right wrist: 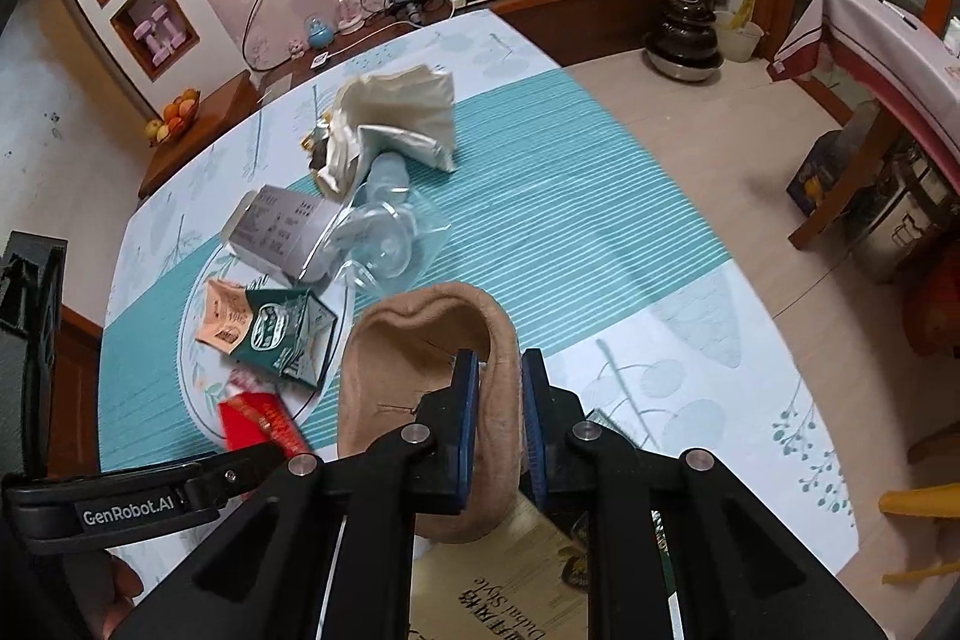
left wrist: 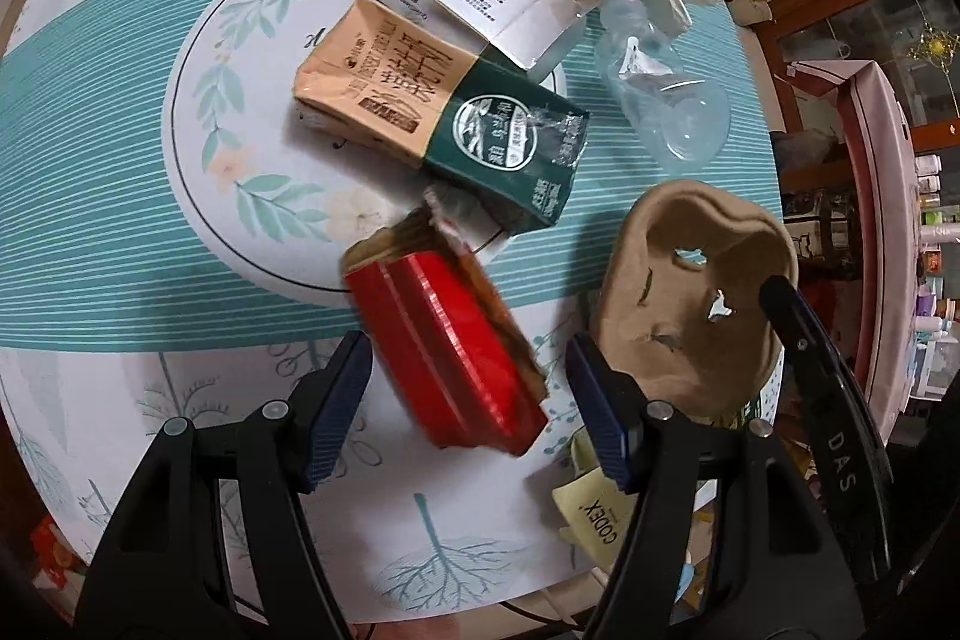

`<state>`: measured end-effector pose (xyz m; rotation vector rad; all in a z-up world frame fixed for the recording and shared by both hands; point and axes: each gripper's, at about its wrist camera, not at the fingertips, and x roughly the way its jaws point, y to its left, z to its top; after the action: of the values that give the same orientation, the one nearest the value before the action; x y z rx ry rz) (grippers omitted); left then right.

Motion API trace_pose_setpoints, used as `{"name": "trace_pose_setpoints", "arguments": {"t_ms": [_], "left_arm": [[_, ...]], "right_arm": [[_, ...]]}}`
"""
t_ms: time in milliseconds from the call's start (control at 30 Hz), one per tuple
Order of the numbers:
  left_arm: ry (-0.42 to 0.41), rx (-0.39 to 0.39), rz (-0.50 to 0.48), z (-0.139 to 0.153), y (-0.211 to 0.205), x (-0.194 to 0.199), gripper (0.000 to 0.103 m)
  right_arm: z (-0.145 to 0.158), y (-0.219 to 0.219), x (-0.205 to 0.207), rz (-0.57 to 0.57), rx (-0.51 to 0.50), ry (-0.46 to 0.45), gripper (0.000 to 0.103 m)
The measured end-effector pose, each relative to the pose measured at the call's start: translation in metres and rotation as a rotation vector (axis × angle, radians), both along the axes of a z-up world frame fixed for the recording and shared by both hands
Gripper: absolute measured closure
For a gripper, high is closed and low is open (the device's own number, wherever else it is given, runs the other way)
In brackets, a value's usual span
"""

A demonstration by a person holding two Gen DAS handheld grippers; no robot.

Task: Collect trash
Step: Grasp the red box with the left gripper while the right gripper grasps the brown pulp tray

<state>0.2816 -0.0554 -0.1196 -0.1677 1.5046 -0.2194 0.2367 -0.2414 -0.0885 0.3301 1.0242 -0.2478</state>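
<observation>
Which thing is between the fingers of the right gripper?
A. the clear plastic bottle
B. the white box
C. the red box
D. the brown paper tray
D: in the right wrist view the right gripper has its two blue fingers pressed on either side of the rim of the brown paper tray, while the red box lies apart on the table.

A pale yellow paper slip at the desk's near edge reads "CODEX". The black arm of the right claw carries "DAS". The black left claw's handle reads "GenRobot.AI".
</observation>
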Motion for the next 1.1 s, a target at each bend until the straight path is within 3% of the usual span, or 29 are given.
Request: {"name": "trace_pose_setpoints", "arguments": {"t_ms": [333,467,533,600,833,1100], "left_arm": [[0.055,0.072,0.008,-0.021,-0.014,0.004,0.041],[0.054,0.085,0.022,-0.025,-0.010,0.002,0.057],[0.037,0.098,0.017,-0.022,-0.005,0.000,0.082],[0.016,0.114,-0.011,-0.018,-0.002,-0.002,0.090],[-0.083,0.110,-0.057,0.015,0.019,-0.021,0.090],[-0.195,0.094,-0.102,0.074,0.053,-0.074,0.090]], "right_arm": [[0.000,0.000,0.000,-0.020,0.006,-0.001,0.090],[0.000,0.004,0.001,-0.013,0.007,0.002,0.090],[0.001,0.007,0.000,-0.007,0.009,0.004,0.090],[0.001,0.009,-0.001,-0.003,0.018,0.005,0.090],[0.008,0.023,-0.016,0.013,0.055,-0.006,0.092],[0.045,0.045,-0.058,0.061,0.088,-0.069,0.099]]}}
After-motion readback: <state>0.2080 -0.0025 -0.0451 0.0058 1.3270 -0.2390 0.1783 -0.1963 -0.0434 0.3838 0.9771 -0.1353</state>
